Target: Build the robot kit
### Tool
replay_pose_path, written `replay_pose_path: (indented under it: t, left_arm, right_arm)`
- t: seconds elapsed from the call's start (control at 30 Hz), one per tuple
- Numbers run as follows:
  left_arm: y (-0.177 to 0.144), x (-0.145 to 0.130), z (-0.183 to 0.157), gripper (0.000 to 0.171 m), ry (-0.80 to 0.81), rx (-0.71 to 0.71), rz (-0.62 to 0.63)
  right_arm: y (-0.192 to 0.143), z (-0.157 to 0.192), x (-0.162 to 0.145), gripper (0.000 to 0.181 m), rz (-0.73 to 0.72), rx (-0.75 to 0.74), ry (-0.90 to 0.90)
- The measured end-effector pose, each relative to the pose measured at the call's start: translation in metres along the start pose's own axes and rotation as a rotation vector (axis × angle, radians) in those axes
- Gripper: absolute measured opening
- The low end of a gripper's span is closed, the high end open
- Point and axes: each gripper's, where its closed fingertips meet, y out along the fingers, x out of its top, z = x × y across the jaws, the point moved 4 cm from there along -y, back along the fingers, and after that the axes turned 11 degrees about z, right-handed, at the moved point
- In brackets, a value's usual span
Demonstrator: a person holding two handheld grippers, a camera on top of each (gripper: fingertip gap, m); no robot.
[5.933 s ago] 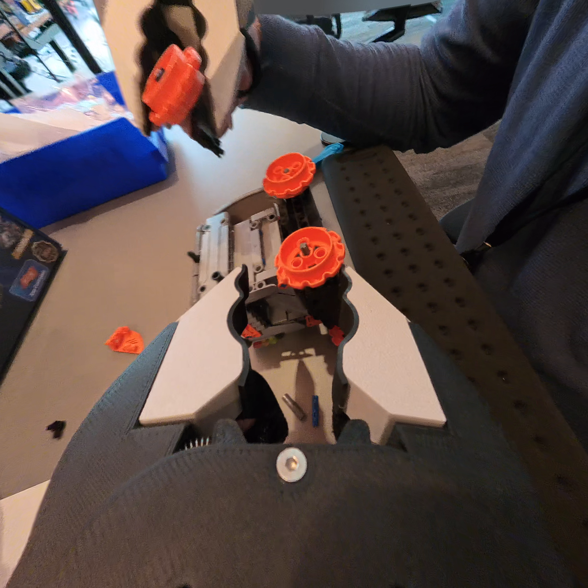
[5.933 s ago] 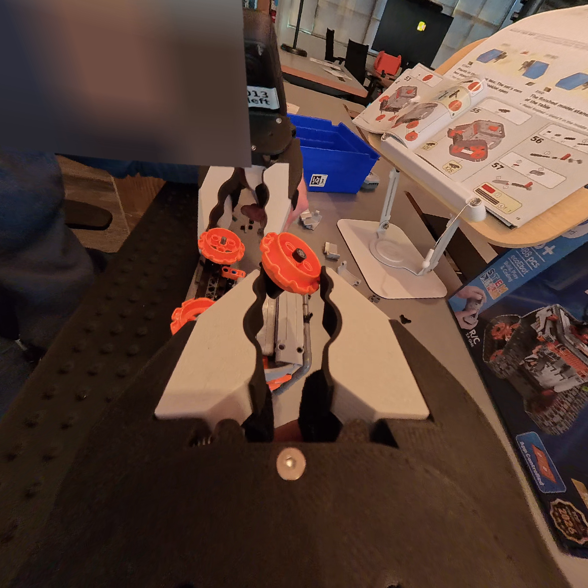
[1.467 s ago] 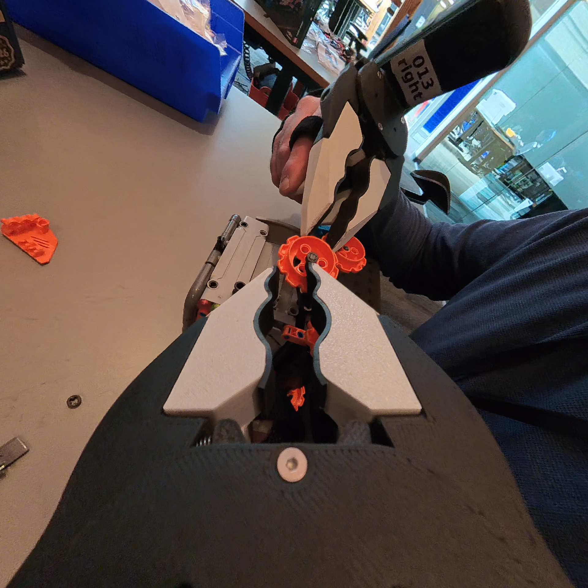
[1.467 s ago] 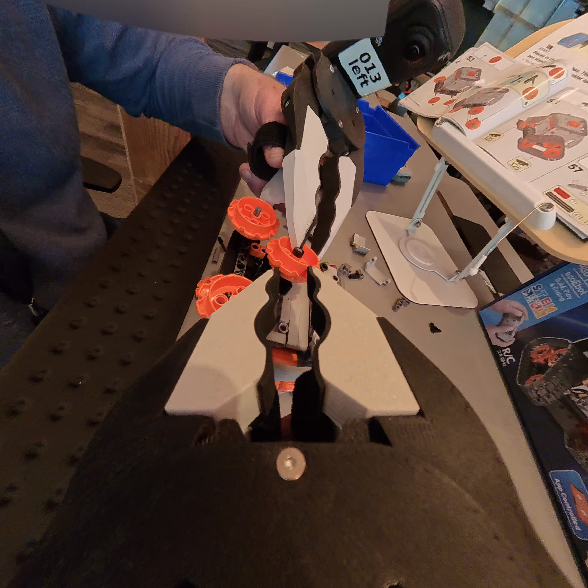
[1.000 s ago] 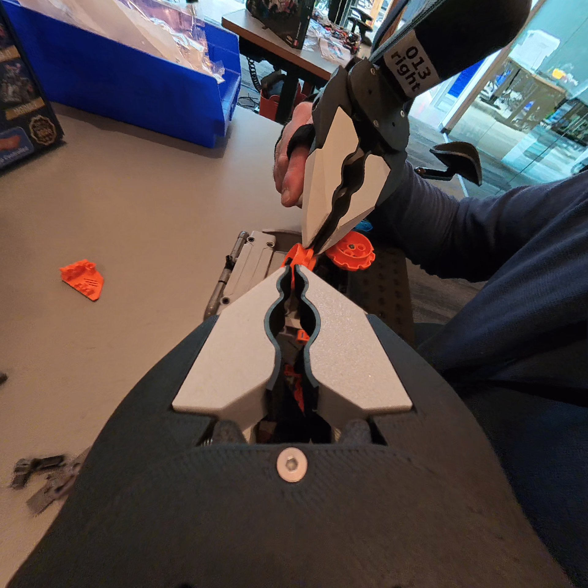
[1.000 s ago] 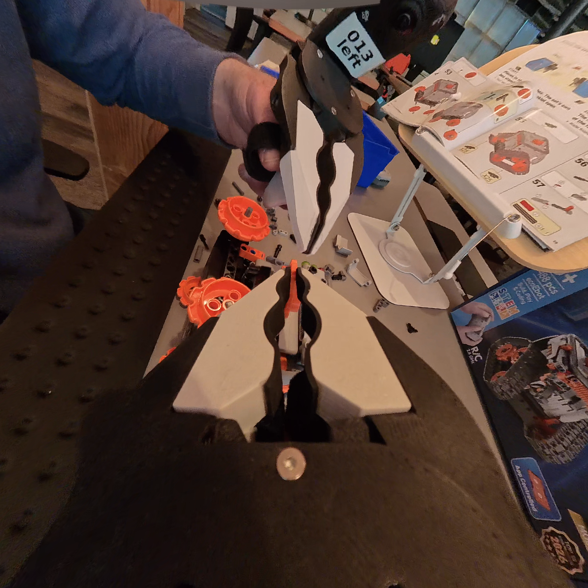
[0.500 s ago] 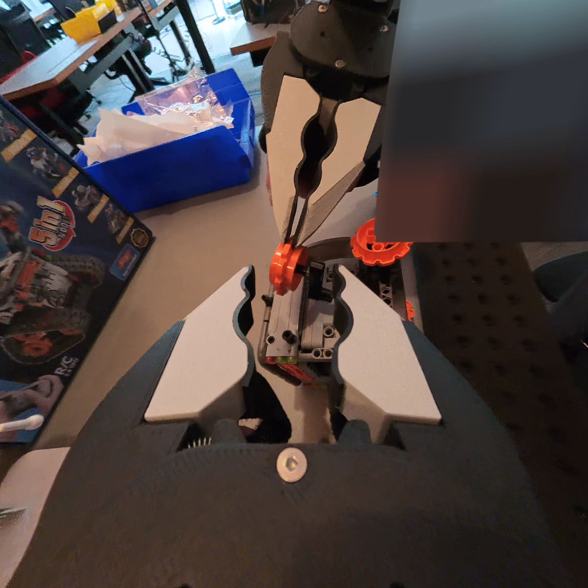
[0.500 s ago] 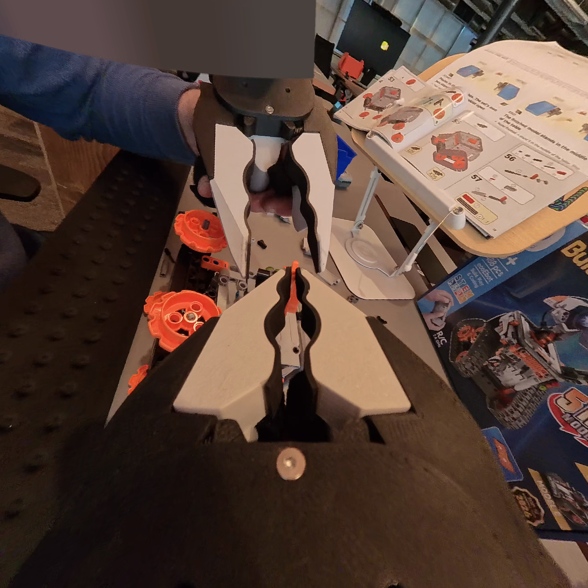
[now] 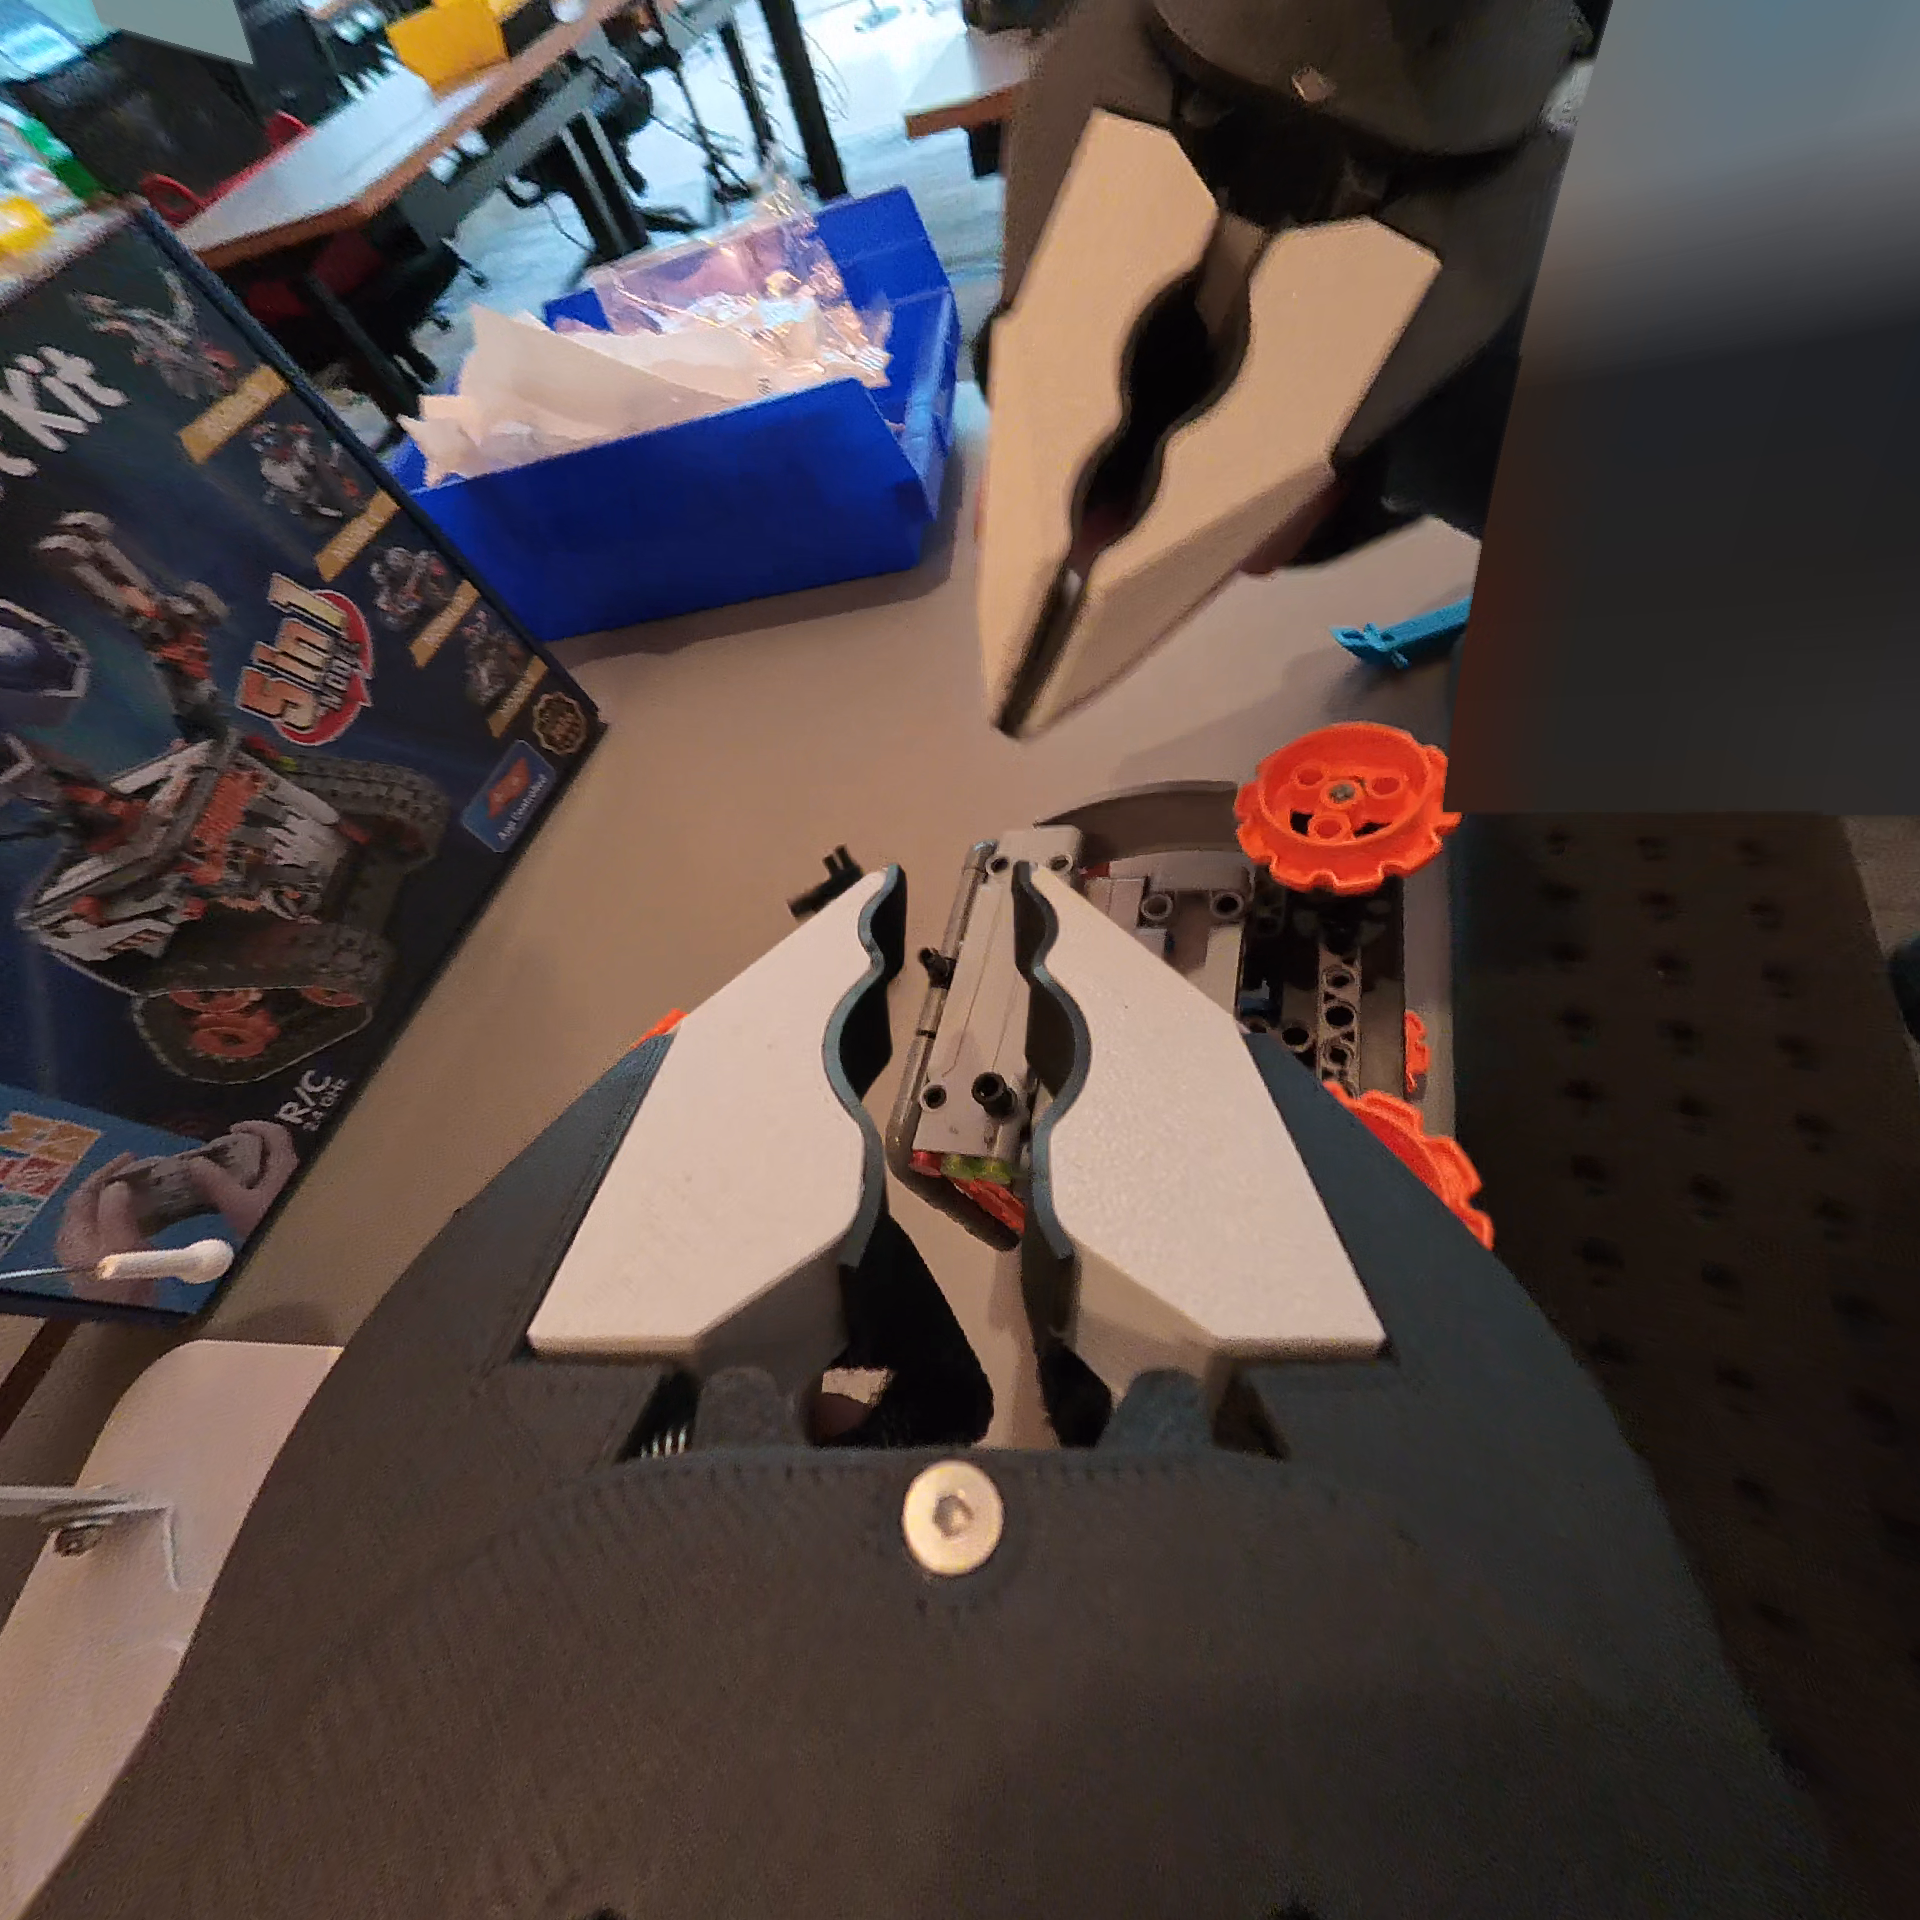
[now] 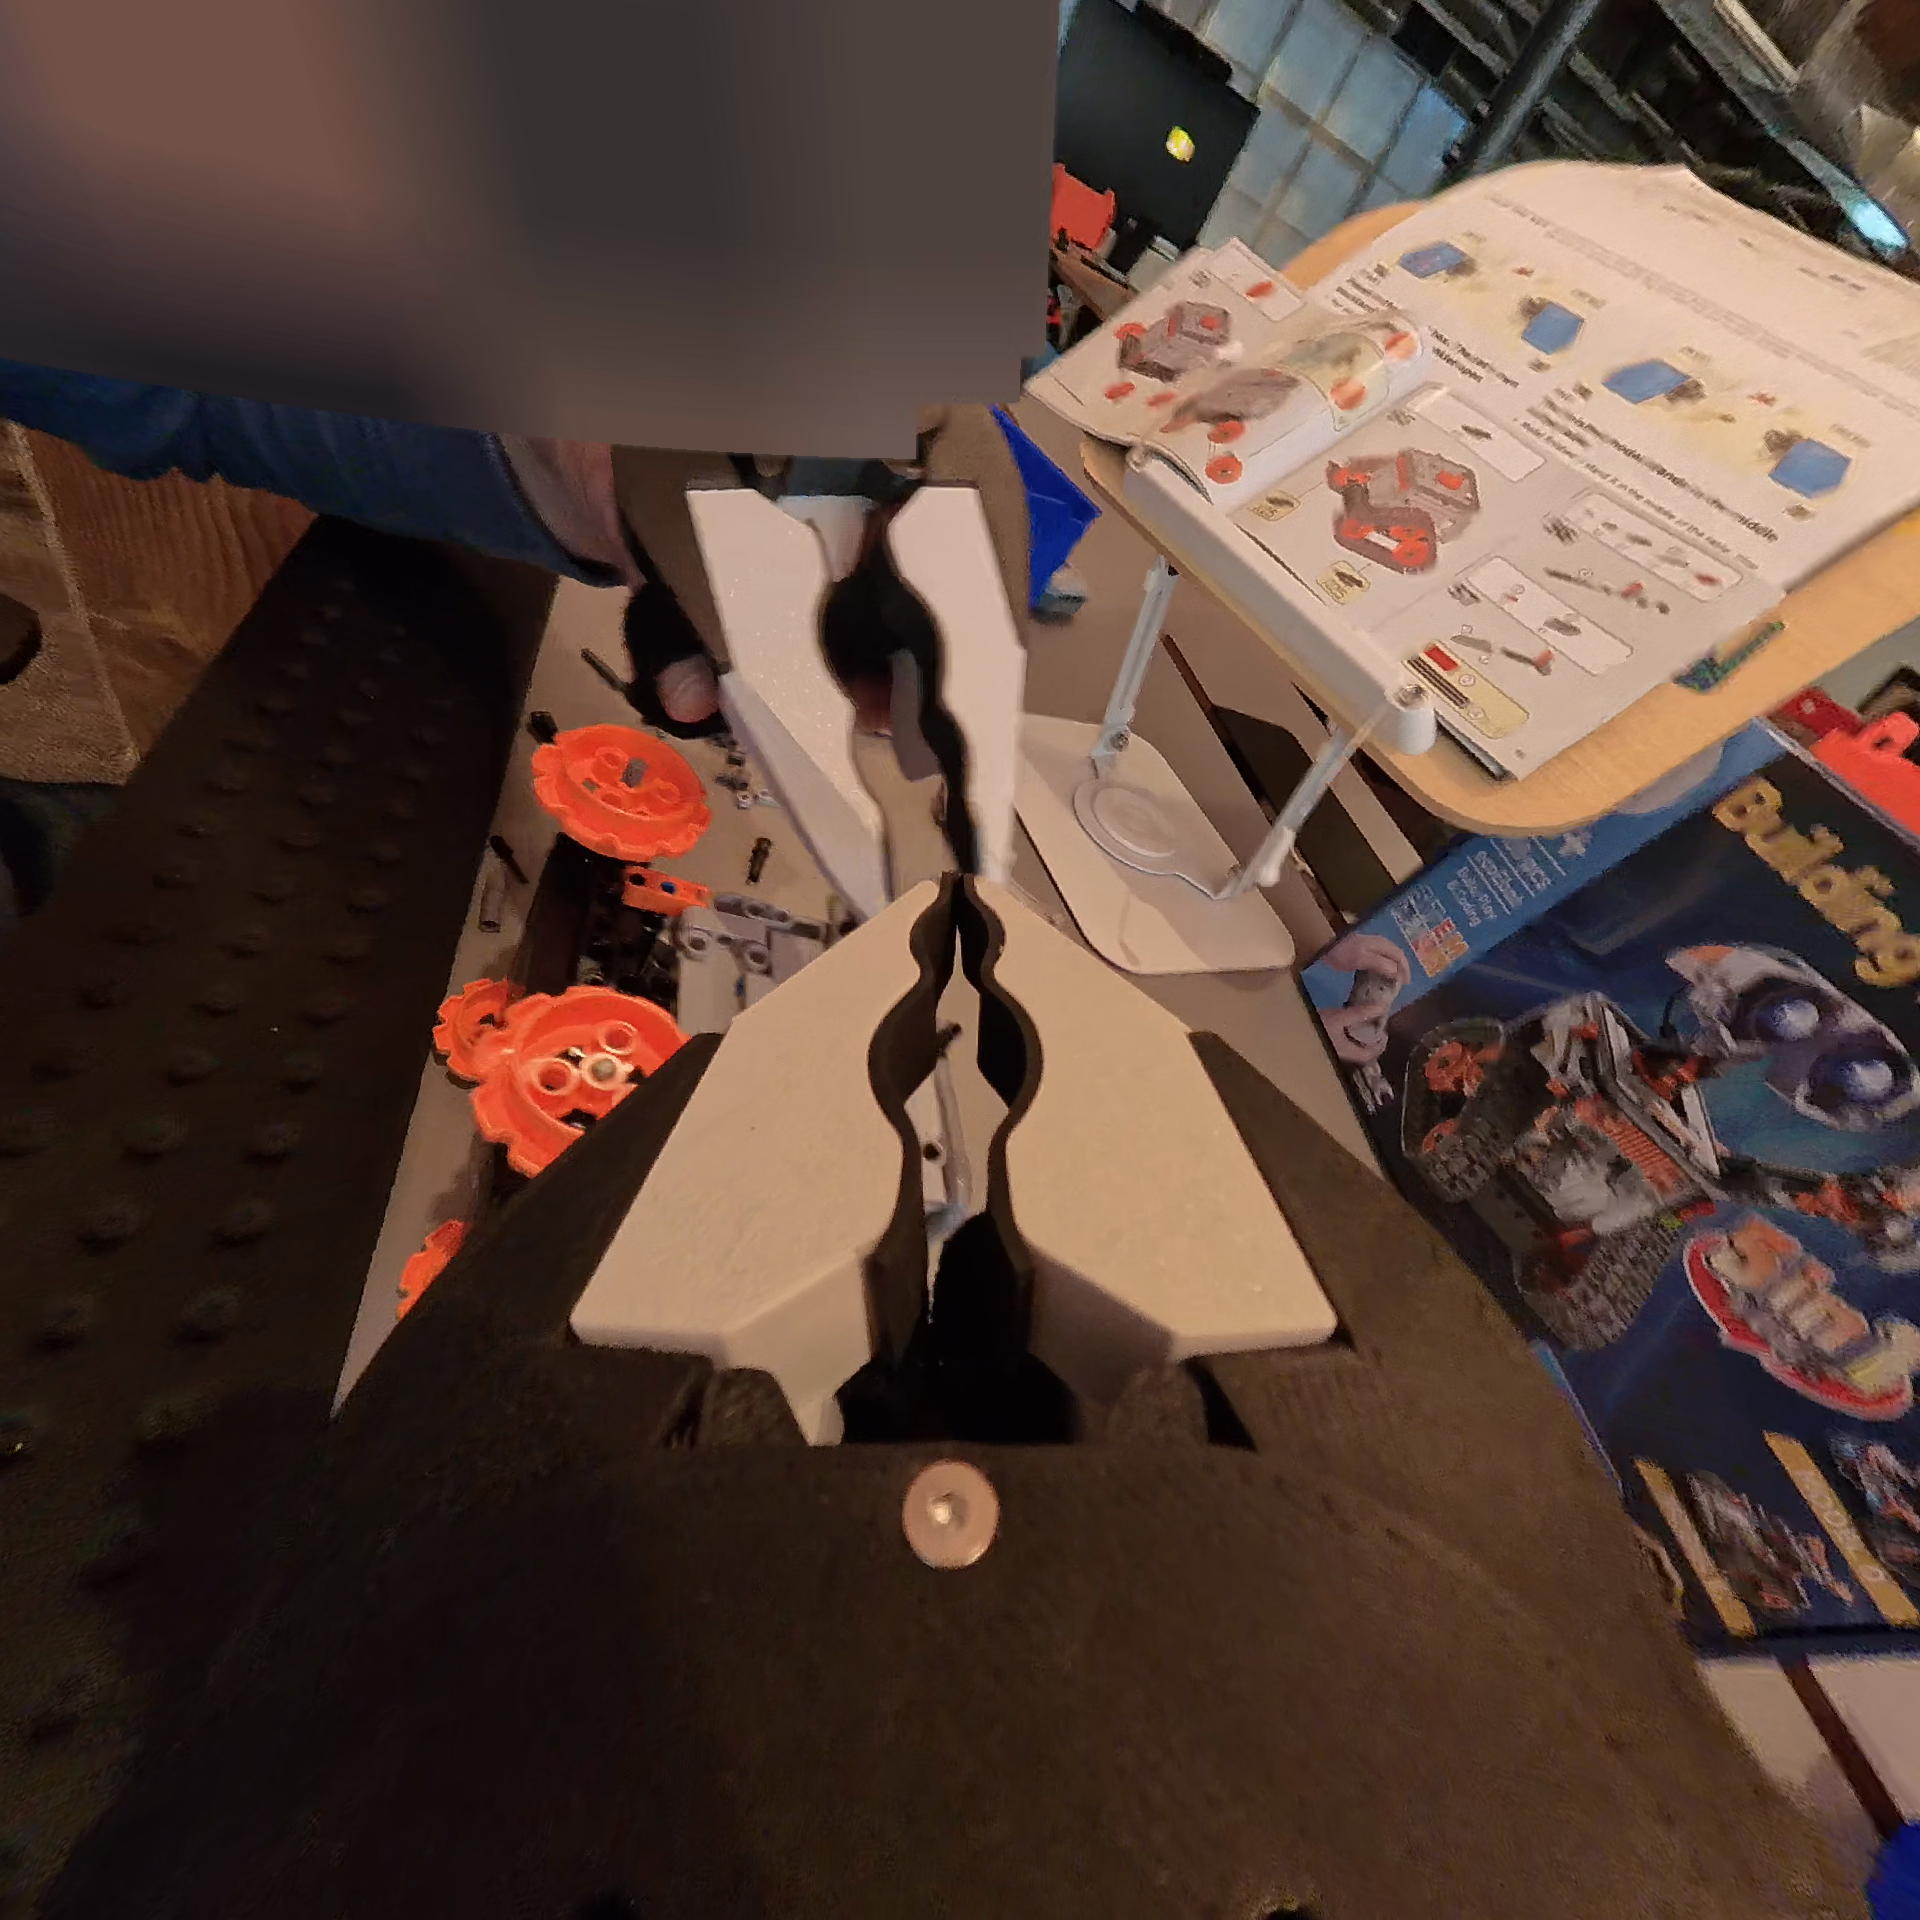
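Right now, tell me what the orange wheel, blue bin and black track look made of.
Orange wheel: moulded plastic, probably; glossy, uniform colour, crisp teeth.
Blue bin: likely rigid plastic; smooth, slightly shiny walls.
Black track: seemingly rubber or soft plastic; matte, studded.

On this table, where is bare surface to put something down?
Bare tabletop lies between the kit box, the blue bin and the grey model. Crowded: small parts and orange wheels beside the model.

Both wrist cams look steeply down, close up, facing opposite ways; both share grey-and-black brick model w/ orange toothed wheels (image 9: 1340,805) (image 10: 620,774)
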Motion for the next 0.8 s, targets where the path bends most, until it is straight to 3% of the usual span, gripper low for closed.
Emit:
replay_pose_path:
  t: [0.13, 0.23, 0.4, 0.57, 0.67, 0.8]
  left_arm:
    - [0.005, -0.013, 0.003, 0.018, 0.023, -0.037, 0.082]
    - [0.008, -0.019, 0.021, 0.018, 0.013, 0.007, 0.093]
    - [0.015, -0.034, 0.049, 0.02, -0.048, -0.002, 0.086]
    - [0.028, -0.043, 0.065, 0.019, -0.081, 0.002, 0.084]
    - [0.036, -0.049, 0.07, 0.021, -0.087, -0.003, 0.1]
    - [0.045, -0.052, 0.076, 0.022, -0.075, -0.017, 0.097]
  right_arm:
    - [-0.012, -0.025, -0.012, 0.0, 0.048, -0.068, 0.088]
    - [-0.016, -0.05, -0.036, 0.023, 0.194, -0.144, 0.184]
    - [-0.003, -0.085, -0.092, 0.039, 0.465, -0.249, 0.295]
    - [0.015, -0.103, -0.143, 0.028, 0.706, -0.275, 0.271]
    - [0.021, -0.106, -0.169, 0.032, 0.77, -0.221, 0.284]
    - [0.025, -0.101, -0.197, 0.03, 0.848, -0.182, 0.164]
